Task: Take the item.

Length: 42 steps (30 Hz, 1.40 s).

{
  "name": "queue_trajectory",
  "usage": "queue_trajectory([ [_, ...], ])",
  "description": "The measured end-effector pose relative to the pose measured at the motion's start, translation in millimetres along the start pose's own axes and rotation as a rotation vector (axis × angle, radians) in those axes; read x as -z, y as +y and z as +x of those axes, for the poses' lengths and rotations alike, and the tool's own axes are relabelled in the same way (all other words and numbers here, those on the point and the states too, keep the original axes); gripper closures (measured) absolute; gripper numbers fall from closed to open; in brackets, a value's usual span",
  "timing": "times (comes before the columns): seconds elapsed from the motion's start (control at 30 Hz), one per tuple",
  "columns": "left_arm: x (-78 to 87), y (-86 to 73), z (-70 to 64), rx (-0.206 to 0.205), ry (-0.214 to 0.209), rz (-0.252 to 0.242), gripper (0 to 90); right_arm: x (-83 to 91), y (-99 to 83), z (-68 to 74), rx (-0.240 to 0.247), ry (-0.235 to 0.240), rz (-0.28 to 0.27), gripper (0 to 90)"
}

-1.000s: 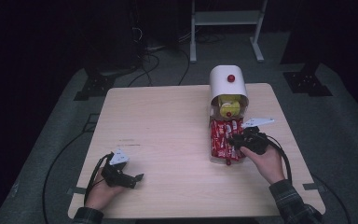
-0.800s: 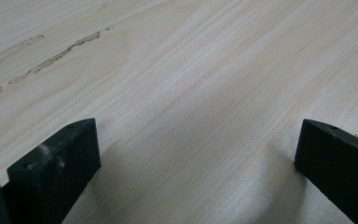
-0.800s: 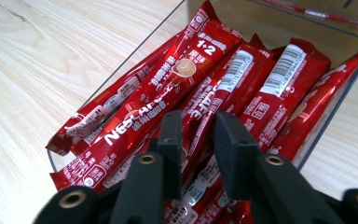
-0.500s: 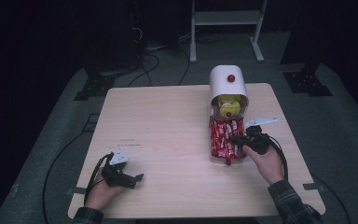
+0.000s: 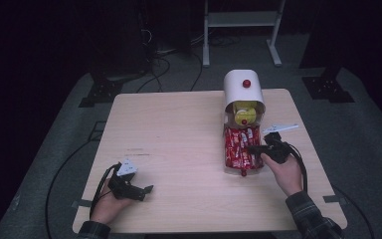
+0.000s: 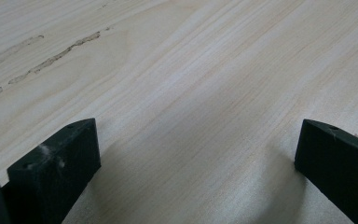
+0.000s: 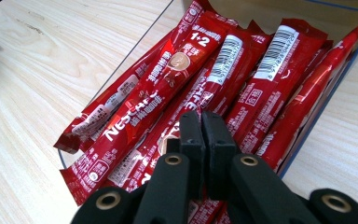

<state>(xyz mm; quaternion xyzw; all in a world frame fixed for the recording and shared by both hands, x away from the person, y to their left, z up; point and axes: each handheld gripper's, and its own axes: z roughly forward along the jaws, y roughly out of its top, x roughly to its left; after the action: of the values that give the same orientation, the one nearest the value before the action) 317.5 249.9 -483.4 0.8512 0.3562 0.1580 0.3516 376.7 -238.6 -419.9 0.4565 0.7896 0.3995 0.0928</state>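
Several red Nescafe coffee sachets lie lengthwise in a clear shallow tray right of the table's middle. My right gripper hovers just over the near end of the sachets, jaws pressed together, and nothing shows between them. My left gripper rests near the front left of the wooden table, open, with bare wood between its fingers.
A white domed container with a red knob stands just behind the tray, its mouth showing a yellow object. Cables trail from both grippers. Dark stands and a metal frame sit on the floor beyond the table.
My right gripper has shifted slightly over the sachet tray, staying shut. The left gripper has not moved.
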Motion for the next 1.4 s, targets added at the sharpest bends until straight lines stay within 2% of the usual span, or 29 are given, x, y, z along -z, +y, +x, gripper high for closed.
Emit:
queue_trajectory([
  [0.63, 0.0, 0.0, 0.0, 0.000, 0.000, 0.000, 0.0, 13.2, 4.0, 2.8, 0.014, 0.031, -0.036, 87.8],
  [1.4, 0.0, 0.0, 0.0, 0.000, 0.000, 0.000, 0.0, 33.7, 3.6, -3.9, 0.016, 0.019, -0.054, 87.9],
])
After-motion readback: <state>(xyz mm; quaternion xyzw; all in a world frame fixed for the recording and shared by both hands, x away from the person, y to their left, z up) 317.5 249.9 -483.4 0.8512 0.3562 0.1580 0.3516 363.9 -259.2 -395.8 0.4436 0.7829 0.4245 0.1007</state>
